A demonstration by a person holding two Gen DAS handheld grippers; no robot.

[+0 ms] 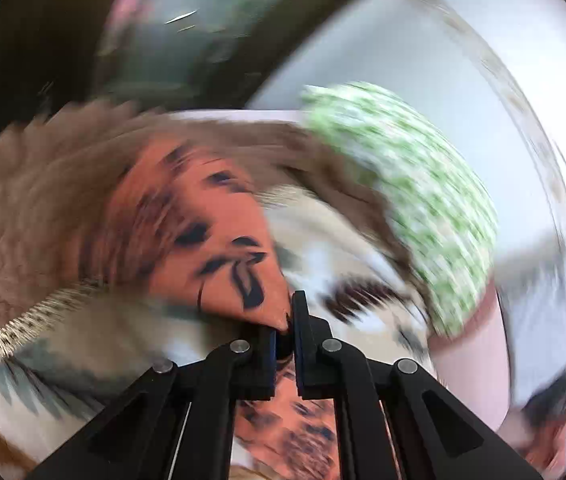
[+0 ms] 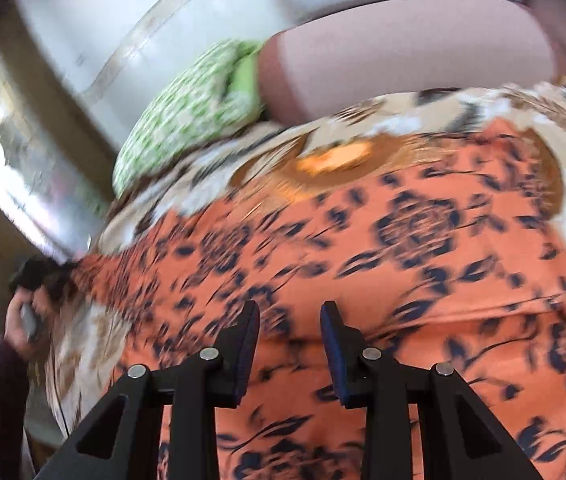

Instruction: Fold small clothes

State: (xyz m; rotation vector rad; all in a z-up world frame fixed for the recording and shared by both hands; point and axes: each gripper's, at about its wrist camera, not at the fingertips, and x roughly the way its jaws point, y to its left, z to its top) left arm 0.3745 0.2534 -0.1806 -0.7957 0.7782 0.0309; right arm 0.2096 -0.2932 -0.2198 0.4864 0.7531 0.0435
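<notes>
1. The orange garment (image 2: 363, 280), printed with dark navy flowers and leaves, lies spread over a patterned bedspread (image 2: 423, 120) in beige, white and brown; it fills most of the right wrist view.
2. In the left wrist view a corner of the same orange garment (image 1: 203, 232) runs into the left gripper (image 1: 285, 344), whose jaws are pressed together on the cloth's pointed edge.
3. The right gripper (image 2: 290, 320) hovers just above the orange cloth with its jaws apart and nothing between them.
4. At the left edge of the right wrist view, the garment's far corner ends at a dark object held by a hand (image 2: 29, 312) with a dark sleeve; blur keeps the grip there from being read.
5. A green-and-white patterned pillow (image 2: 187, 120) sits beyond the garment on the bedspread, touching a pinkish pillow (image 2: 403, 68) beside it.
6. In the left wrist view a brown fuzzy blanket (image 1: 43, 200) lies beside the orange cloth.
7. Both views are heavily smeared by motion.
</notes>
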